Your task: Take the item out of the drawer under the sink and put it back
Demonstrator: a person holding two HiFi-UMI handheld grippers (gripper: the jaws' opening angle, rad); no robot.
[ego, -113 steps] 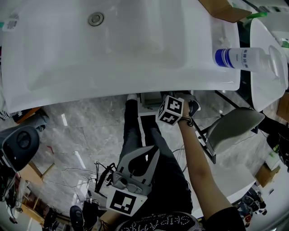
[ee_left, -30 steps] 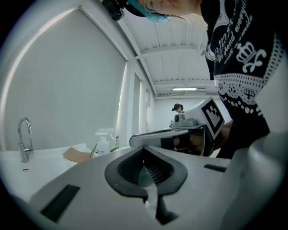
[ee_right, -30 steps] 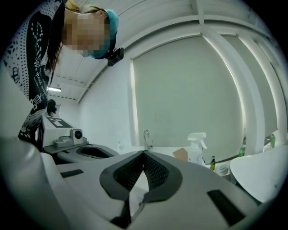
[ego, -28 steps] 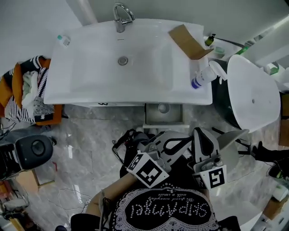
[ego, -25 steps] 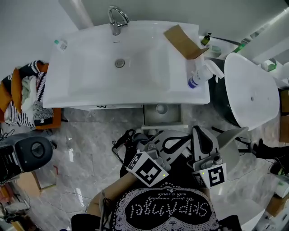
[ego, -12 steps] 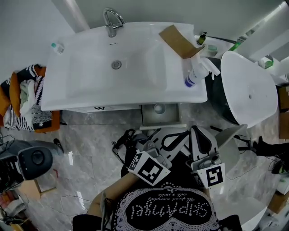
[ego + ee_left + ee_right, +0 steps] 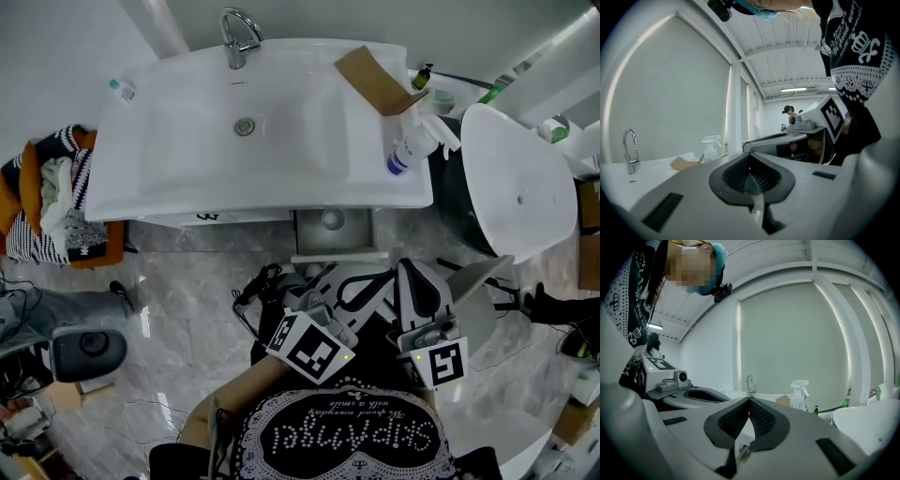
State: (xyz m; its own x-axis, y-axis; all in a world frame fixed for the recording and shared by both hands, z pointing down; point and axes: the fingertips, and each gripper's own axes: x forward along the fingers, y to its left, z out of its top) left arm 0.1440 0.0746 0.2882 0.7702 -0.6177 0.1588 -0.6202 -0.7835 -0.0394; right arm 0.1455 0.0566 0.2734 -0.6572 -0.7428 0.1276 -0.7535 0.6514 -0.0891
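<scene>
Item [image 7: 332, 219]: small, round and pale, lying inside the open drawer [image 7: 337, 255], toward its back, just below the front edge of the sink [image 7: 178, 159]. Untouched by either gripper.

Nearest, close against the person's dark patterned top: left hand-held gripper [image 7: 750, 161], jaws shut pad to pad, nothing between them. Just beside it, right hand-held gripper [image 7: 749, 401], likewise closed at the tips and empty. Both held roughly level, aimed toward the sink, short of the drawer and apart from the item.

Next out, grey marbled floor [image 7: 187, 281], with a black round device [image 7: 89, 345] at the left.

Then the drawer, pulled out from under the right half of the sink.

Above it, the white sink, with a drain in the middle of the basin and a chrome faucet [image 7: 238, 33] at the back. On the right of its rim, a white spray bottle [image 7: 412, 150], standing upright. Just behind that, a brown cardboard piece [image 7: 375, 80]. At the far left corner, a small bottle [image 7: 120, 88].

Left of the sink, a heap of striped cloth [image 7: 47, 197]. Right of it, a large white rounded object [image 7: 520, 178].
</scene>
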